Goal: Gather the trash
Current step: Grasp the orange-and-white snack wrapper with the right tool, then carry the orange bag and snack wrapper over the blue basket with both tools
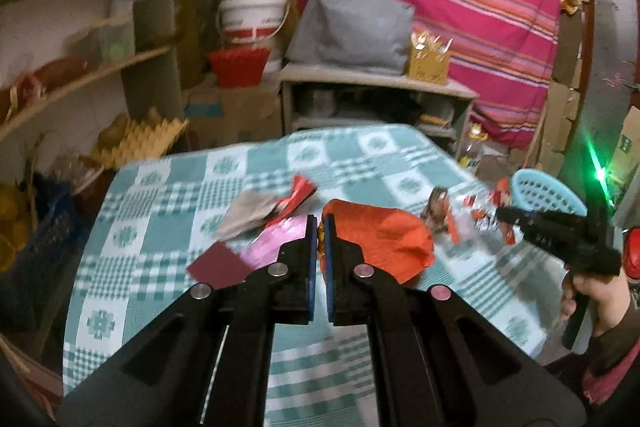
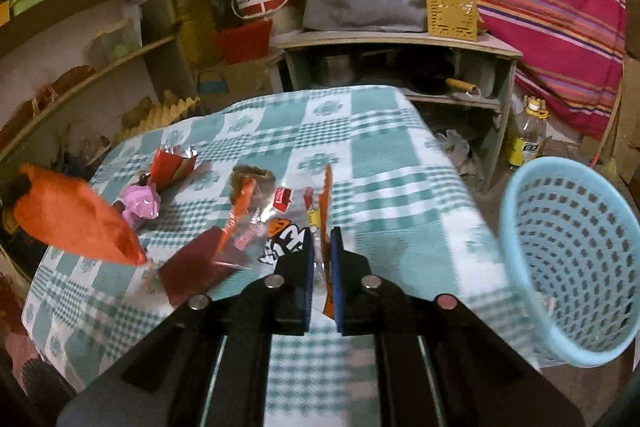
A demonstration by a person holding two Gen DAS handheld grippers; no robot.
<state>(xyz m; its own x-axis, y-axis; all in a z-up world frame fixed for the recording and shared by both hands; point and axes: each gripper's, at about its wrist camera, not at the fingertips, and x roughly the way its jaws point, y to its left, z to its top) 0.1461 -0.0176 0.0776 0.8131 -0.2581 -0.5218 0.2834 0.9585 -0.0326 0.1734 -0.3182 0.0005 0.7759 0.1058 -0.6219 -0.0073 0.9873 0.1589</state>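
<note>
- The left gripper (image 1: 320, 227) was seen with its jaws pressed together on a fold of an orange wrapper (image 1: 380, 239), which was held raised above the checked tablecloth (image 1: 168, 187).
- The right gripper (image 2: 322, 247) was seen with its jaws clamped on a clear printed wrapper (image 2: 280, 235), an orange strip of which was trapped between the pads; the last of the closing travel appeared to be nearly complete.
- The blue perforated basket (image 2: 572, 259) was located off the right-hand edge of the tablecloth, tilted, with its mouth turned toward the cloth. No contents could be made out inside it.
- A pink wrapper (image 2: 140, 205), a dark red card (image 2: 196, 263) and a red foil packet (image 2: 172, 163) lay loose on the tablecloth, left of the clear printed wrapper.
- The step in hand was judged to be the transfer of both held wrappers to the basket.
- It was advised that each wrapper be carried fully over the basket mouth before release, as light film was likely to drift or cling to a pad.
- It was advised that the clear printed wrapper be lifted clear of the tablecloth first, so that neighbouring scraps were not dragged off the edge.
</note>
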